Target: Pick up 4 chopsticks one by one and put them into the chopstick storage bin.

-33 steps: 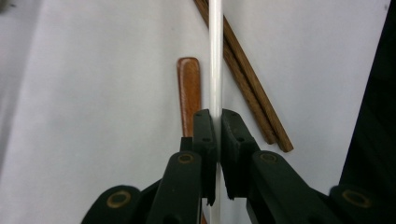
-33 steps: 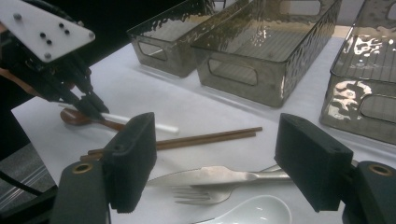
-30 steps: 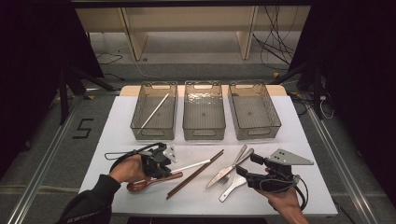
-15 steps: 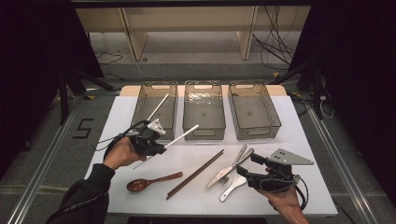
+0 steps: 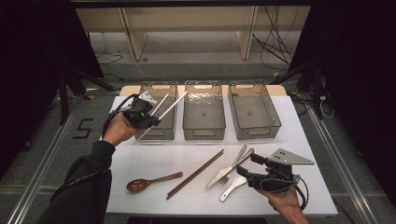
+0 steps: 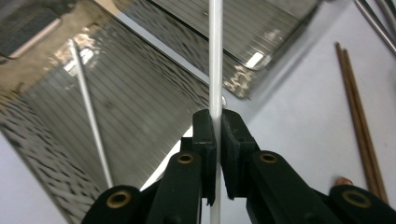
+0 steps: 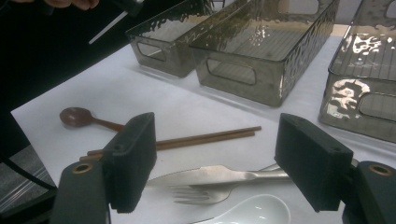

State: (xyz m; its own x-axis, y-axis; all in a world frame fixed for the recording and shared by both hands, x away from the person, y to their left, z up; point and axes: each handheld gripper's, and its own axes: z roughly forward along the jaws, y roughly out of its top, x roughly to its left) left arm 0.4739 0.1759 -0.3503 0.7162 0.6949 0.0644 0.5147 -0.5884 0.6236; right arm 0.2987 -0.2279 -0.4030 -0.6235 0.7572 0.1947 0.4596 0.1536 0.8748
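My left gripper [image 5: 153, 120] is shut on a white chopstick [image 5: 176, 101] and holds it slanted above the left clear bin [image 5: 159, 134]. In the left gripper view the jaws [image 6: 215, 135] pinch that chopstick [image 6: 215, 56] over the bin, where a second white chopstick [image 6: 91, 112] lies. My right gripper [image 5: 246, 164] rests open at the front right of the table. In the right gripper view its wide-apart jaws [image 7: 219, 163] straddle a metal knife [image 7: 219, 175], a fork [image 7: 196, 193] and a white spoon [image 7: 252, 210] without touching them.
A wooden spoon [image 5: 152, 182] and a pair of brown chopsticks [image 5: 195, 173] lie at the table's front middle. The middle bin [image 5: 204, 134] and the right bin [image 5: 256, 133] stand in a row at the back. White table surface lies between the bins and the utensils.
My left gripper has lifted the white chopstick off the table and carried it up and away to above the left bin. The right gripper has stayed put.
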